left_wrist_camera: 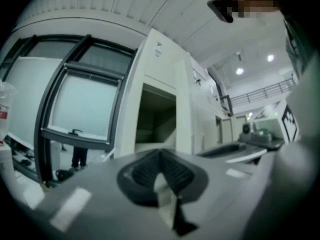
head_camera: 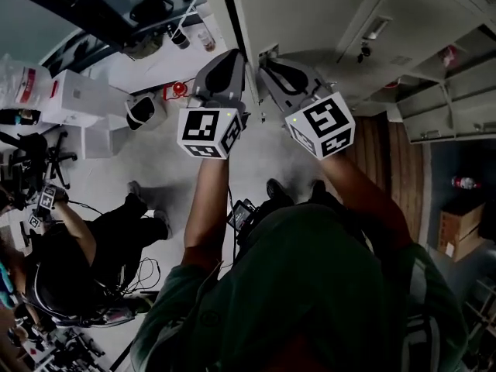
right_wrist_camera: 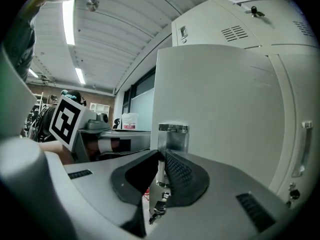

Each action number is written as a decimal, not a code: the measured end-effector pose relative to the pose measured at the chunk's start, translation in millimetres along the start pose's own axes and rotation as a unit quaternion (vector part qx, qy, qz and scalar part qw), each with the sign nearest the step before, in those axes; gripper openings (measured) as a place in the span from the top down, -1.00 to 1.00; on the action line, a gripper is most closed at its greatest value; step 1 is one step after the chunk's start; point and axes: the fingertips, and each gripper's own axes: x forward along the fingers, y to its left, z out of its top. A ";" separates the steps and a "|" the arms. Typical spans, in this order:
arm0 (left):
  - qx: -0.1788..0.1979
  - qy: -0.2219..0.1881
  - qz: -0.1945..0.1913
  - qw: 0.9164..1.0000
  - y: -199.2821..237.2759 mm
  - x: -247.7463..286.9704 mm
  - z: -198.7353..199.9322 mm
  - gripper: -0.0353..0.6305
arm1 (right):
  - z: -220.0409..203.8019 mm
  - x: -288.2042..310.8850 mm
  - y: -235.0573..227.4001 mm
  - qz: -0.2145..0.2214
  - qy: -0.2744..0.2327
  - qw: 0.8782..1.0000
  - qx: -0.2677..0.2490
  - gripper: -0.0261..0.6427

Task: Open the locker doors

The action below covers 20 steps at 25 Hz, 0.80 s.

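One locker door (head_camera: 310,14) (right_wrist_camera: 225,99) stands swung out from the bank of pale lockers (head_camera: 434,45). At the door's free edge sits a chrome handle (right_wrist_camera: 173,136), and a bunch of keys (right_wrist_camera: 156,209) hangs just under it. The right gripper (head_camera: 267,64) (right_wrist_camera: 161,156) is at that edge, its jaws pinched onto the handle's lower part with the ribbed pads on either side of the metal. The left gripper (head_camera: 230,60) (left_wrist_camera: 160,156) hangs just beside the door's edge, on the side away from the lockers. Its jaws are pressed together at the tips with nothing between them, and it touches neither door nor handle. Its own view looks into a dark, open compartment (left_wrist_camera: 156,116) next to the door. A black-framed window (left_wrist_camera: 75,104) lies farther out on that side. Well apart from the door, white boxes (head_camera: 85,95) sit on the pale floor, and a person in dark clothes (head_camera: 101,239) sits low on the floor.
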 end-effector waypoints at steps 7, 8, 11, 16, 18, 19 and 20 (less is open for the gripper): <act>-0.001 -0.002 -0.019 1.000 -56.8 -11.8 0.6 0.94 | -7.9 -60.7 9.1 0.008 -0.008 1.000 0.017 0.89; 0.000 0.001 -0.020 1.000 -65.9 -13.2 0.5 0.94 | -9.3 -69.9 8.7 0.010 -0.010 1.000 0.021 0.89; 0.002 0.009 -0.023 1.000 -95.3 -15.4 -1.0 0.94 | -15.8 -99.1 6.4 0.012 -0.014 0.999 0.034 0.89; 0.011 0.015 -0.046 0.999 -151.2 -3.7 2.9 0.94 | -20.3 -149.6 -12.0 -0.002 -0.022 0.999 0.034 0.89; 0.013 0.024 -0.060 0.998 -175.4 0.3 1.6 0.94 | -24.0 -169.6 -21.1 -0.011 -0.021 0.999 0.036 0.89; 0.015 0.028 -0.068 0.997 -187.5 4.0 0.5 0.94 | -26.5 -178.9 -27.9 -0.017 -0.021 0.999 0.038 0.89; 0.019 0.032 -0.076 0.996 -199.0 9.3 -0.1 0.94 | -28.7 -187.4 -36.2 -0.023 -0.021 0.999 0.039 0.89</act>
